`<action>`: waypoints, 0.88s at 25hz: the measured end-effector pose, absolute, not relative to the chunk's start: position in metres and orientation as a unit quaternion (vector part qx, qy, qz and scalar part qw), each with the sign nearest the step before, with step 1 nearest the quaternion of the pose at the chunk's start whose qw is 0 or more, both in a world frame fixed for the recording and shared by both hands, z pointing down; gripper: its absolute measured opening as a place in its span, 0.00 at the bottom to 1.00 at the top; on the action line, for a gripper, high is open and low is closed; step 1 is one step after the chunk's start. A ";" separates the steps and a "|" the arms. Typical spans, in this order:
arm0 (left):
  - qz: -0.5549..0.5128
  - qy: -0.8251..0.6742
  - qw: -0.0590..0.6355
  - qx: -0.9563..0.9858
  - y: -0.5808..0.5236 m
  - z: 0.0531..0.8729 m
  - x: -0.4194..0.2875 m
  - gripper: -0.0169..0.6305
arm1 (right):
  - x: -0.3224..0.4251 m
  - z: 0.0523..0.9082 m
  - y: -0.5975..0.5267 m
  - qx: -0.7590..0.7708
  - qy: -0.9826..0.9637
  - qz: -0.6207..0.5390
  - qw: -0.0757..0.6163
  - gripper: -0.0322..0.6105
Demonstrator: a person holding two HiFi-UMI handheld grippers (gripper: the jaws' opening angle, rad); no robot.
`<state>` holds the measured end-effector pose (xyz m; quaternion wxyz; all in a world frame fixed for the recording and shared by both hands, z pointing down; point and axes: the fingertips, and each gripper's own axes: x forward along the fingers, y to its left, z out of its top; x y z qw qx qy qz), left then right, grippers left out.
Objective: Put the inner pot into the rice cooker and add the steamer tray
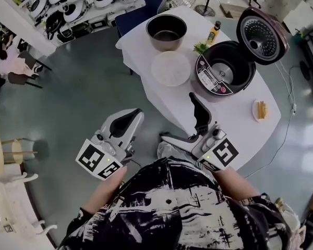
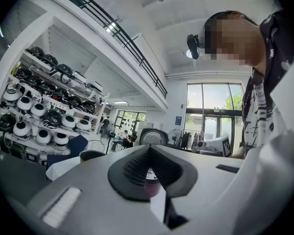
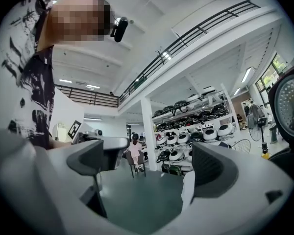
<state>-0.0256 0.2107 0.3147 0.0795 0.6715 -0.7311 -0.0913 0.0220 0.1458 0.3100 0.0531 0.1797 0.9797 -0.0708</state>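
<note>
- Head view: white table (image 1: 235,124) carries the rice cooker (image 1: 223,71), lid (image 1: 261,35) swung up and the cavity bare.
- The inner pot (image 1: 167,31) stands on the table at the far end, apart from the rice cooker. The white steamer tray (image 1: 170,68) lies just beside the pot, on its near side and left of the rice cooker.
- A yellow bottle (image 1: 214,33) stands behind the rice cooker. A small plate (image 1: 261,110) with food sits to the right, near the table edge.
- The left gripper (image 1: 135,114) is held off the table over the grey floor (image 1: 83,87), jaws pressed together.
- The right gripper (image 1: 177,116) is at the near table edge, jaws spread wide, one up over the tabletop and one pointing left.
- Left gripper view: the ribbed pads (image 2: 137,166) meet, nothing pinched. The dark rim of the inner pot shows beyond on the left, with shelves (image 2: 39,116) of cookers behind it.
- Right gripper view: jaws well apart, only floor between them. The open lid sits at the far right edge, more shelves and a seated person (image 3: 135,153) lie beyond.
</note>
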 end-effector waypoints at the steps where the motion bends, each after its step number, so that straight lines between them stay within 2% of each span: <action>1: -0.090 -0.727 0.081 0.676 0.196 0.314 -0.038 0.03 | 0.011 0.313 0.134 0.177 0.980 -0.072 0.050 0.85; 6: -0.077 -0.698 0.082 0.707 0.116 0.314 -0.079 0.03 | -0.024 0.325 0.071 0.149 0.985 -0.080 0.041 0.85; 12: -0.067 -0.643 0.092 0.757 0.050 0.317 -0.099 0.03 | -0.019 0.325 0.032 0.081 0.990 -0.103 0.045 0.85; 22: -0.068 -0.484 0.103 0.866 -0.063 0.326 -0.115 0.03 | -0.028 0.336 -0.048 -0.111 0.990 -0.081 0.037 0.85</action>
